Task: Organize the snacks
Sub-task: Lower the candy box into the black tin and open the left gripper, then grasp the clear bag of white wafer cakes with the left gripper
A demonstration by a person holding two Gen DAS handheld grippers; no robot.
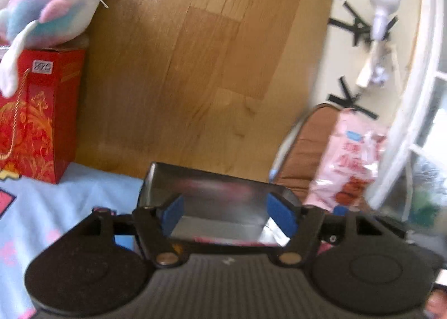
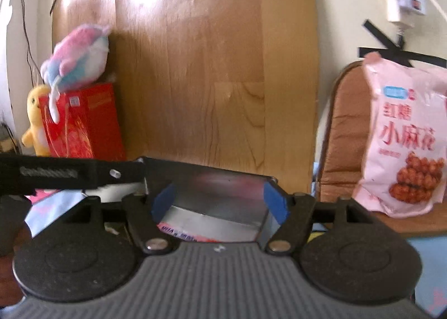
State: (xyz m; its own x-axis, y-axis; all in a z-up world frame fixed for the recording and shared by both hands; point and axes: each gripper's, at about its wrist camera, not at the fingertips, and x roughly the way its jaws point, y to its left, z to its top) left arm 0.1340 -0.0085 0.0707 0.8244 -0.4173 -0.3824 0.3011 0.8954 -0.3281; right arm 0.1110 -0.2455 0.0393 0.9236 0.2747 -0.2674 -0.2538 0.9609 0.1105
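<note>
A shiny metal tin box (image 1: 220,193) lies right in front of my left gripper (image 1: 229,214), whose blue pads stand wide apart around its near end; the jaws look open. In the right wrist view the same tin (image 2: 220,196) sits between the spread blue pads of my right gripper (image 2: 220,206), with a pink snack packet (image 2: 181,233) inside it. A pink snack bag with brown twists printed on it (image 2: 408,140) stands on a brown cushion at the right; it also shows in the left wrist view (image 1: 349,157).
A red gift box (image 1: 36,115) with a pink-blue plush (image 1: 53,3) on top stands at the left against a wooden board (image 1: 195,67). A yellow plush (image 2: 35,120) sits beside it. The other gripper's black arm (image 2: 69,173) crosses at left. A light-blue cloth (image 1: 56,207) covers the surface.
</note>
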